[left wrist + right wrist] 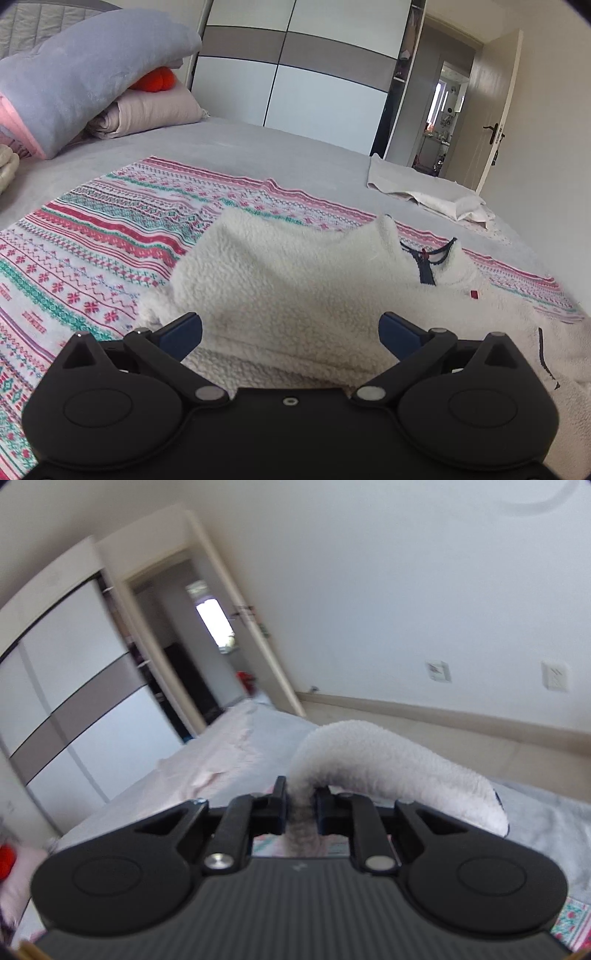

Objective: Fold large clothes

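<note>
The right tool (301, 806) is clamped on a bunched strip of the white fleece garment (388, 753); the pile is squeezed thin between its two black fingers (279, 805), and from that pinch the fabric rises, arches over to the right and hangs down past the right finger. Behind this tool, in a blurred and tilted view, lie the bed (280, 720) with a pale pink cloth near its far side, an open doorway (199, 653) and a sliding wardrobe (74, 686). The left tool (290, 328) stands wide open, its blue-padded fingertips (184, 330) spread to either side of a raised fold of the same white fleece garment (295, 280); the pads do not press on it, though the cloth fills the gap and reaches back to the tool's body. The garment's dark-trimmed collar (428, 266) shows beyond the right fingertip, toward the bed's right side. The fleece rests on a patterned blanket (92, 236) in pink, green and white, spread over the grey bed (277, 147). Near the far right edge of the bed lies a crumpled light towel (424, 188), well apart from the garment. At the far left corner sit stacked pillows (85, 77) with something orange (155, 81) tucked between them.
</note>
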`<state>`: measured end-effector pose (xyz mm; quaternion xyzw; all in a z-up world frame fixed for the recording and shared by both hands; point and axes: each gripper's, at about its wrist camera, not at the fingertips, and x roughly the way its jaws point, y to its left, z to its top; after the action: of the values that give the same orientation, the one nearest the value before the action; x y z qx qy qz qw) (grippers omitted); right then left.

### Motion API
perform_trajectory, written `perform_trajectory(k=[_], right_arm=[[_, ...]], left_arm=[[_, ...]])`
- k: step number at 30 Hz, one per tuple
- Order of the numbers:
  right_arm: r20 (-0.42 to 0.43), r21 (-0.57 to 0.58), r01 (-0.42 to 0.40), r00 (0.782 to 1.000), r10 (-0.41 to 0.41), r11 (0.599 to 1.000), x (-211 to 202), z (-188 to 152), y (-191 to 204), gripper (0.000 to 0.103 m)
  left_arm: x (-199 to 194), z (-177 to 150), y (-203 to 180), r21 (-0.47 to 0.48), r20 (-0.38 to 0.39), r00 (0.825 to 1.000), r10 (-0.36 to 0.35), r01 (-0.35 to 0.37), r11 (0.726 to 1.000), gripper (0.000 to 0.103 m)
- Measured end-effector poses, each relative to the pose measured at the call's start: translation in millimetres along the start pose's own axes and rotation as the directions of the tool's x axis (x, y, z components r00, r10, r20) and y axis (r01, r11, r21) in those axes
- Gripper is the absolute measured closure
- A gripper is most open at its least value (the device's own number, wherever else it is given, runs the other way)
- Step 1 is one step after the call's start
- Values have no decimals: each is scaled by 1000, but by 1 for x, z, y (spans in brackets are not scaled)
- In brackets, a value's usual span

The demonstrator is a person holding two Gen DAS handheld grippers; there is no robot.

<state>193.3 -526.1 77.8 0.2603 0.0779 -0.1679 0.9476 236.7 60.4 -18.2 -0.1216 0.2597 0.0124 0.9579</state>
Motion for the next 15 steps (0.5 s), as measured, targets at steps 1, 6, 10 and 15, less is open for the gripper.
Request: perform_trajectory(k=[1, 6, 10, 15], right_arm=[[2, -35, -28, 1000, 28, 999, -4, 2, 21, 90], [-19, -194, -153, 988, 152, 969, -26, -11, 119, 90], [-89, -276, -241, 970, 225, 930, -32, -43, 187, 90], [-219, -321, -345, 933, 285, 882, -30, -113, 252, 90]], left_arm=[[-1, 2, 2, -4, 0, 1000, 0, 0, 1000, 0], [-4, 8, 13, -19, 8, 1000, 13, -13, 1000, 0], [-5, 13, 25, -64, -8, 1000, 2, -3, 998, 0], [-7, 17, 36, -136, -21, 1000, -21, 18, 991, 0]])
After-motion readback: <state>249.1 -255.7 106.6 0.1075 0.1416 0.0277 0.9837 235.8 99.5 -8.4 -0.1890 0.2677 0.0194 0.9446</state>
